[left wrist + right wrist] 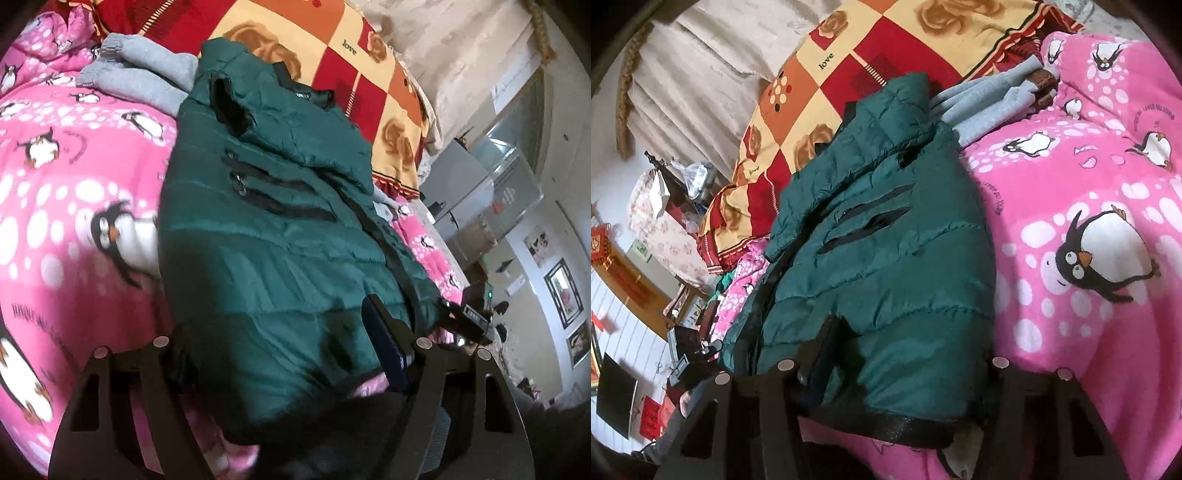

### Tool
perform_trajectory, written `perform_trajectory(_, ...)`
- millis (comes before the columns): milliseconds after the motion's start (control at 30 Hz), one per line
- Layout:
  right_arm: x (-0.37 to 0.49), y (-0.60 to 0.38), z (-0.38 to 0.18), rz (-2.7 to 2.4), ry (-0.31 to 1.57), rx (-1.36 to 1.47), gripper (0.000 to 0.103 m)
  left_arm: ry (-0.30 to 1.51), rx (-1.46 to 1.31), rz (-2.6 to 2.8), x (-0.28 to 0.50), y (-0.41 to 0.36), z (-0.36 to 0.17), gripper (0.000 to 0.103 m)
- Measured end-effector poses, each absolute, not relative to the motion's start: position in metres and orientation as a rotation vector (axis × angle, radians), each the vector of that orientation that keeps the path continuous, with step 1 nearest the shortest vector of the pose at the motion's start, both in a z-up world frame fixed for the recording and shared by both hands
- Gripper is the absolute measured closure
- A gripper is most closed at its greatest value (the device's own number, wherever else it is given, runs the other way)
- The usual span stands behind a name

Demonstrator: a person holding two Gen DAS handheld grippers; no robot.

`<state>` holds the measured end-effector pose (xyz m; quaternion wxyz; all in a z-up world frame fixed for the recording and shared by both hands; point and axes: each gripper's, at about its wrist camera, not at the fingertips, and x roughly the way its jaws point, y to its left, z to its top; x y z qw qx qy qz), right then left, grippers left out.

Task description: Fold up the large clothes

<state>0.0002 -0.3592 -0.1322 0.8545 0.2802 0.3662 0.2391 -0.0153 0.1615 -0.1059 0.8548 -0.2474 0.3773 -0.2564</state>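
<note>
Nearest the left gripper [280,332], the hem of the dark green quilted puffer jacket [269,236] fills the gap between its two black fingers; the jaws stand fairly wide around that thick hem, but whether the pads press on it I cannot tell. The right gripper [897,350] likewise straddles the jacket's black-trimmed bottom edge, jaws about half apart with the fabric bunched between them; a firm hold cannot be confirmed. Under and beside both grippers spreads a pink fleece blanket with penguins [1089,229] on the bed. Ahead of the grippers the jacket lies lengthwise, pocket zips up. Beyond its collar rests a grey knit garment [144,77], then a red-and-yellow checked quilt with rose prints [849,55].
</note>
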Motion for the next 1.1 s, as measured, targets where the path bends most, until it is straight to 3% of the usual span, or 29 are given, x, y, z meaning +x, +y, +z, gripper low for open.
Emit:
perform_trajectory(333, -0.010, -0.359, -0.132, 0.476, 0.703, 0.584, 0.047, 0.880, -0.603, -0.653, -0.009, 0.150, -0.112, 0.026)
perform_trajectory(567, 0.006, -0.356, -0.120, 0.487, 0.717, 0.599, 0.047, 0.805, -0.642, -0.486, 0.001, 0.166, -0.107, 0.026)
perform_trajectory(1000, 0.001, -0.357, -0.130, 0.451, 0.719, 0.580, 0.051, 0.844, -0.527, -0.419, 0.011, 0.152, -0.111, 0.026)
perform_trajectory(1067, 0.002, -0.361, -0.131, 0.450, 0.725, 0.619, 0.055, 0.844, -0.521, -0.411, 0.013, 0.150, -0.110, 0.026)
perform_trajectory(1100, 0.003, -0.364, -0.128, 0.427, 0.732, 0.645, 0.062, 0.842, -0.531, -0.403, 0.014, 0.150, -0.110, 0.026)
